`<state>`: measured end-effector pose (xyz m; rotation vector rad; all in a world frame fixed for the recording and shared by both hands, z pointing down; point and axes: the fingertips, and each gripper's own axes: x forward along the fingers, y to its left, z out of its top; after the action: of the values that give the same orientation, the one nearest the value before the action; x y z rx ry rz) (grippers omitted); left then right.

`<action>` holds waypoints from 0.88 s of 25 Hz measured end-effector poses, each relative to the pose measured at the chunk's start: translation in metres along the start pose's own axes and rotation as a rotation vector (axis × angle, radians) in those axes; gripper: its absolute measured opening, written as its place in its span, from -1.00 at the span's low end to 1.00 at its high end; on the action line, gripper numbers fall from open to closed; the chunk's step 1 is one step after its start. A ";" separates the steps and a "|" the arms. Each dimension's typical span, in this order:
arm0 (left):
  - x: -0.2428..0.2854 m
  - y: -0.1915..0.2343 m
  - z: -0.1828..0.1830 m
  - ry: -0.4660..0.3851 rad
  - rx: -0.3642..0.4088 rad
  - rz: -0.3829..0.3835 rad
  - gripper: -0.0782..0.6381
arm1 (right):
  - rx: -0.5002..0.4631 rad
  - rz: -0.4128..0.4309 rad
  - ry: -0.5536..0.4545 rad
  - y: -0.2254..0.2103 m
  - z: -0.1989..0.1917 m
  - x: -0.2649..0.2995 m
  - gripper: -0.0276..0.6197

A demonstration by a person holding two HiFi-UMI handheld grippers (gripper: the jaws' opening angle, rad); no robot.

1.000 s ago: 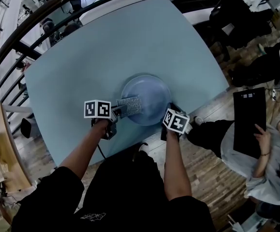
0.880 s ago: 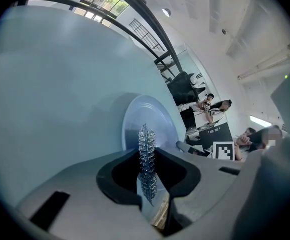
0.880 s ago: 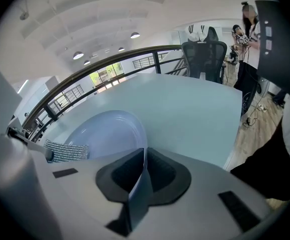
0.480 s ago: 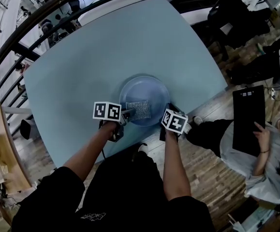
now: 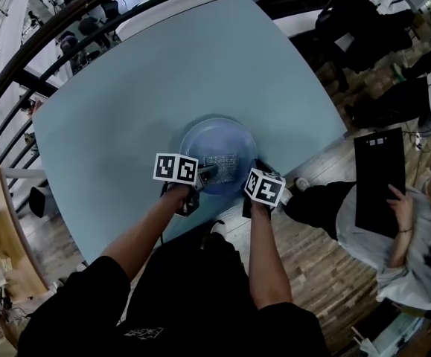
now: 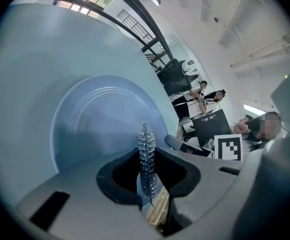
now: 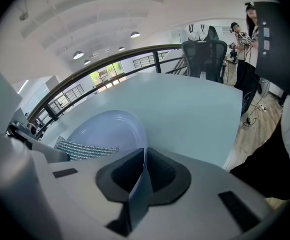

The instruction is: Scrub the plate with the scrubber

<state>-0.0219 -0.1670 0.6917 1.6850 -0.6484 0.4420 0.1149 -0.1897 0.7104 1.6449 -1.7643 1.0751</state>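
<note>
A pale blue plate [image 5: 214, 144] lies on the light blue table [image 5: 126, 110] near its front edge. My left gripper [image 5: 202, 172] is shut on a silvery mesh scrubber [image 5: 221, 163] that rests on the plate's near part. Seen edge-on in the left gripper view, the scrubber [image 6: 147, 159] stands upright between the jaws over the plate [image 6: 92, 119]. My right gripper [image 5: 257, 166] is shut on the plate's right rim. The rim [image 7: 139, 176] runs between its jaws in the right gripper view, with the scrubber [image 7: 84, 148] lying flat at the left.
The table's front edge runs just under both grippers, with wooden floor [image 5: 327, 259] below. A seated person with a black board [image 5: 379, 177] is at the right. A dark curved railing [image 5: 66, 28] runs behind the table. A wooden stand [image 5: 7, 236] is at the far left.
My left gripper has carried the scrubber to the right across the near part of the plate. The right gripper has stayed on the rim.
</note>
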 end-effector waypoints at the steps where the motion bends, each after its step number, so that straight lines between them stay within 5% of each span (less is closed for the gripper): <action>1: 0.003 -0.002 0.002 -0.001 0.001 -0.001 -0.53 | 0.000 0.001 0.001 0.000 0.000 0.001 -0.84; 22: 0.007 -0.021 0.039 -0.147 -0.030 -0.049 -0.53 | -0.025 0.052 0.005 -0.003 0.003 -0.006 -0.74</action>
<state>-0.0056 -0.2032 0.6717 1.7123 -0.7155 0.2733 0.1196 -0.1881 0.7045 1.5881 -1.8194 1.0757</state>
